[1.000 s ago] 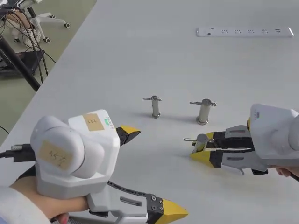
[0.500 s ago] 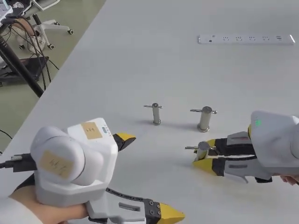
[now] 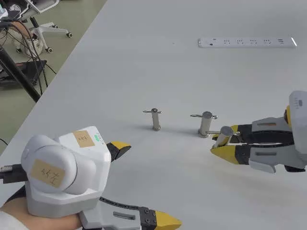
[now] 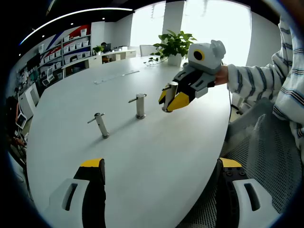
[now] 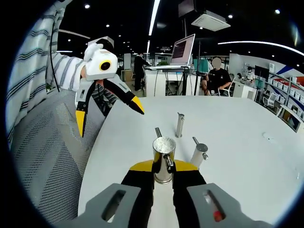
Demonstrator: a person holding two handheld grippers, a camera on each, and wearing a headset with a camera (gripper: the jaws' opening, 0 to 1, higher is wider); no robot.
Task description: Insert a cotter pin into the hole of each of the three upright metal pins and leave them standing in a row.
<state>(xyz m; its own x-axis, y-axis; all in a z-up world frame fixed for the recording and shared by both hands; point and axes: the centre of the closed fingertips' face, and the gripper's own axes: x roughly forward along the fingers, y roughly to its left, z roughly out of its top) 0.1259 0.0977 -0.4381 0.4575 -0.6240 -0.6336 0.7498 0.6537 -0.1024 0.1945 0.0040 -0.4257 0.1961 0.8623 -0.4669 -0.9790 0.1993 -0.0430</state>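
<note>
Two metal pins stand upright on the white table, the left pin (image 3: 156, 120) (image 4: 100, 124) (image 5: 179, 124) and the middle pin (image 3: 206, 123) (image 4: 140, 105) (image 5: 199, 152). Each has a cotter pin through its top. My right gripper (image 3: 223, 141) (image 5: 164, 167) is shut on a third pin (image 3: 224, 135) (image 5: 164, 156) (image 4: 171, 90), also with a cotter pin through it. It holds that pin tilted, just right of the middle pin. My left gripper (image 3: 143, 184) (image 4: 161, 164) (image 5: 109, 102) is open and holds nothing, near the table's front left.
A white power strip (image 3: 244, 42) (image 4: 116, 77) lies at the far right of the table (image 3: 144, 62). The table's left edge runs diagonally, with chairs and cables (image 3: 29, 33) on the floor beyond. A potted plant (image 4: 173, 45) stands at the far end.
My right gripper has carried the third pin right and farther back, from in front of the two standing pins to beside the middle one. The left gripper has stayed open.
</note>
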